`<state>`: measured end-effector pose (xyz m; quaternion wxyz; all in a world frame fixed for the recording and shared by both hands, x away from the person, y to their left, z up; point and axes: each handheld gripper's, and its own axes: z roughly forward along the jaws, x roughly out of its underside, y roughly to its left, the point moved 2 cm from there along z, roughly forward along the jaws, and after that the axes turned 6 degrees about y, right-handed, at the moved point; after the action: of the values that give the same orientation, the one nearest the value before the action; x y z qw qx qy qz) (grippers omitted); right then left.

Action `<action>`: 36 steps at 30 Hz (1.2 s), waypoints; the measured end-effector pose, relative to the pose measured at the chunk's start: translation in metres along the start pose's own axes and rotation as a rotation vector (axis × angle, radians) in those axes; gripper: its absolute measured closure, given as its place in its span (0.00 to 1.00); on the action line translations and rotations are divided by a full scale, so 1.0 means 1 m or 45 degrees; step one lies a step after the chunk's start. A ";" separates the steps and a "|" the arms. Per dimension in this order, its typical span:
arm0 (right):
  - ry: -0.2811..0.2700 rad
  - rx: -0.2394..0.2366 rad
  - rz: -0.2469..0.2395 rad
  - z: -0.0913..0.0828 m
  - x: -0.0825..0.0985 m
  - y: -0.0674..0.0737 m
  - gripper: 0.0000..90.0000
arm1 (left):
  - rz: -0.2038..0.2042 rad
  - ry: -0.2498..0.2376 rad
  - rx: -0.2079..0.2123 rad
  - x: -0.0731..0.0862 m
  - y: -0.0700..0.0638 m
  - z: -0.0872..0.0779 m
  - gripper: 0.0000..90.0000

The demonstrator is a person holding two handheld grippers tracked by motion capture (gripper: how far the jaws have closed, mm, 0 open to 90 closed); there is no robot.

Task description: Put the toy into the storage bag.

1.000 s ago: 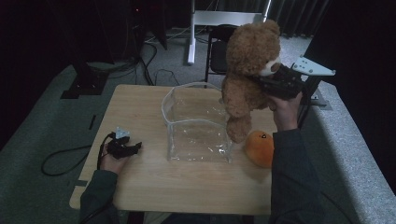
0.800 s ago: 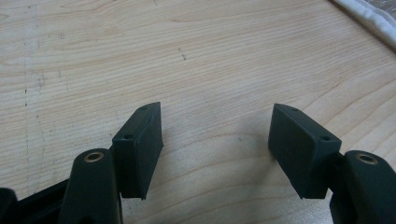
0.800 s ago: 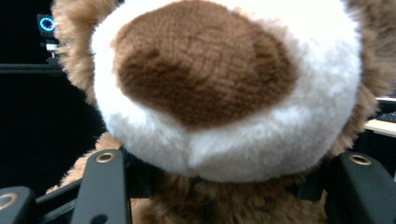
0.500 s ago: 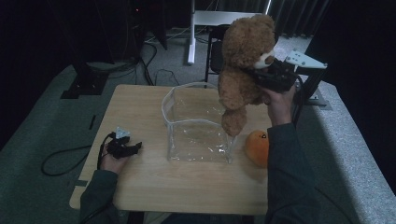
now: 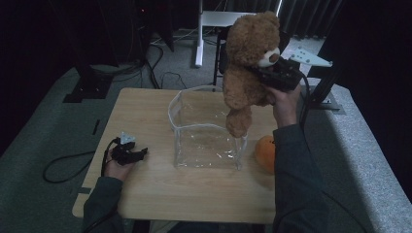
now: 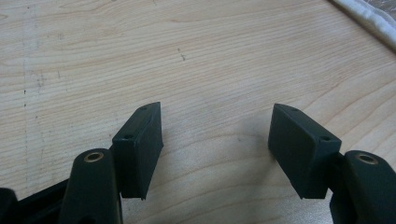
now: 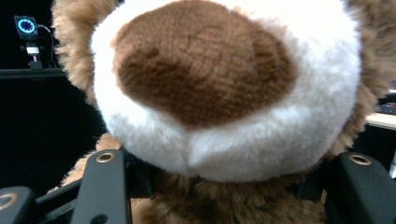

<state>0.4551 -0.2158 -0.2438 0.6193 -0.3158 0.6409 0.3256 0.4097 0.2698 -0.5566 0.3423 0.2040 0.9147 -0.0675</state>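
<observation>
Near the table's left edge the left gripper rests on the wood with its jaws apart and nothing between them. The clear bin stands mid-table, an orange beside it toward the right edge. Above the bin's right wall hangs the teddy bear, clamped at the neck by the right gripper. Centre it over the opening before lowering, I judge (its foot hangs close to the rim).
</observation>
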 end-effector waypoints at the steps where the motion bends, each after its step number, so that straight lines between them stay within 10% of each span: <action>1: -0.001 0.001 0.011 0.004 0.000 -0.001 0.43 | 0.001 0.000 0.000 0.000 0.000 0.000 0.40; 36: 0.079 0.112 -0.064 0.059 -0.002 0.009 0.43 | 0.005 0.002 0.003 0.000 -0.001 0.000 0.40</action>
<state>0.4828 -0.1627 -0.2427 0.6204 -0.3141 0.6654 0.2716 0.4095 0.2693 -0.5565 0.3415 0.2062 0.9145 -0.0679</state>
